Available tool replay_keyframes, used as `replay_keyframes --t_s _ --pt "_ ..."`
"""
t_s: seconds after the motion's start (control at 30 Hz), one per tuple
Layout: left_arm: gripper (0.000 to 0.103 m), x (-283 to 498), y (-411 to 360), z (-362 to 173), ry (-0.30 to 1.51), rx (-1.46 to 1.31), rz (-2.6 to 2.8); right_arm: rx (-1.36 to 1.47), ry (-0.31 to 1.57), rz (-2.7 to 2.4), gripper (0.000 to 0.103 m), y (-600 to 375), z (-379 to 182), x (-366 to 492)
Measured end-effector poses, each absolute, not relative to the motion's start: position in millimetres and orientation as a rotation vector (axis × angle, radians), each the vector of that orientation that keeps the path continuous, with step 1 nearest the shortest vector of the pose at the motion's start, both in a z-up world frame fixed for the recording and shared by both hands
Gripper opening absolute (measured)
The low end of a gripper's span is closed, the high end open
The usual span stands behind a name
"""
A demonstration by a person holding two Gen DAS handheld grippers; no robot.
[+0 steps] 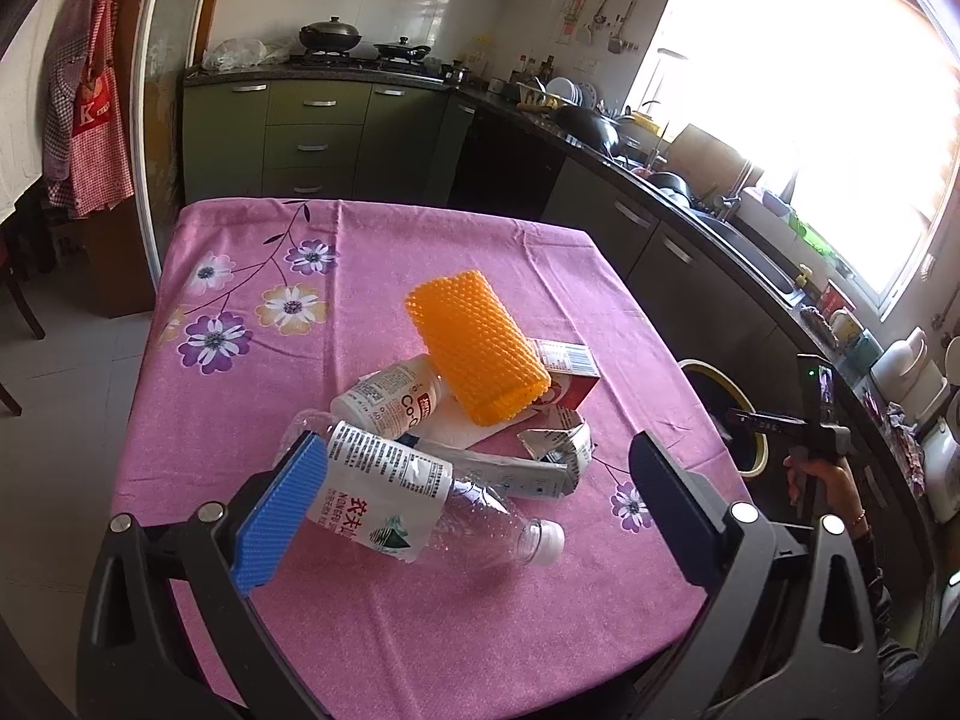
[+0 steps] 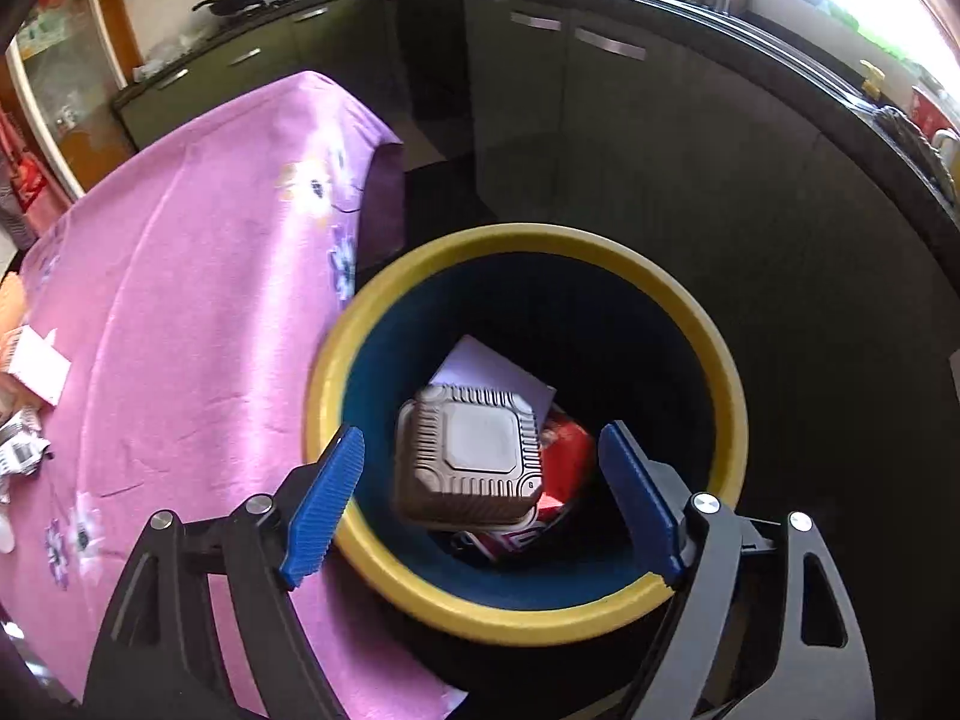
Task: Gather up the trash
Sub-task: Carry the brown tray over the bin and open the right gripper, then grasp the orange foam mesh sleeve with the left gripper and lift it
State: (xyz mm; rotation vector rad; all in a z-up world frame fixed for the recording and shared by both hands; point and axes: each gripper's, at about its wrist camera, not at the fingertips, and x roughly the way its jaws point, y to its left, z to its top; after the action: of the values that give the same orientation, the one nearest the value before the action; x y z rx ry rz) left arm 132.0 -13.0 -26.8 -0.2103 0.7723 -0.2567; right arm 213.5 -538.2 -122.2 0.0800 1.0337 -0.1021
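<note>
On the pink flowered tablecloth (image 1: 456,630) lies a heap of trash: an orange bubble-wrap roll (image 1: 474,348), a white drink bottle (image 1: 390,399), a crushed carton (image 1: 555,456) and a clear water bottle (image 1: 420,504). My left gripper (image 1: 478,439) is open, its fingers either side of the water bottle, the left pad (image 1: 282,510) close to its base. My right gripper (image 2: 480,438) is open over the yellow-rimmed bin (image 2: 522,237). A brown ribbed tray (image 2: 474,462), blurred, hangs free between its pads, above a red packet (image 2: 567,462) and white paper (image 2: 486,369) in the bin.
The bin (image 1: 714,367) stands on the floor off the table's right edge, where a hand (image 1: 822,480) holds the right gripper's handle. Dark kitchen cabinets (image 2: 600,120) run behind it. A small carton (image 1: 567,360) lies behind the orange roll.
</note>
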Motion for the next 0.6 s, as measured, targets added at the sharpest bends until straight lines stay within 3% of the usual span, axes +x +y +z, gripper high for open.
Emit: replay_keyframes --t_s 0.27,0.6 --pt "0.096 199.3 -43.8 -24.3 0.863 -0.18 -0.327 0.15 1.004 -0.058 0.08 -537.9 -123.6 188.5" --pt "0.096 289.0 -53.4 -69.7 1.083 -0.276 -0.287 0.155 1.005 -0.01 0.08 -520.1 -122.8 181.8"
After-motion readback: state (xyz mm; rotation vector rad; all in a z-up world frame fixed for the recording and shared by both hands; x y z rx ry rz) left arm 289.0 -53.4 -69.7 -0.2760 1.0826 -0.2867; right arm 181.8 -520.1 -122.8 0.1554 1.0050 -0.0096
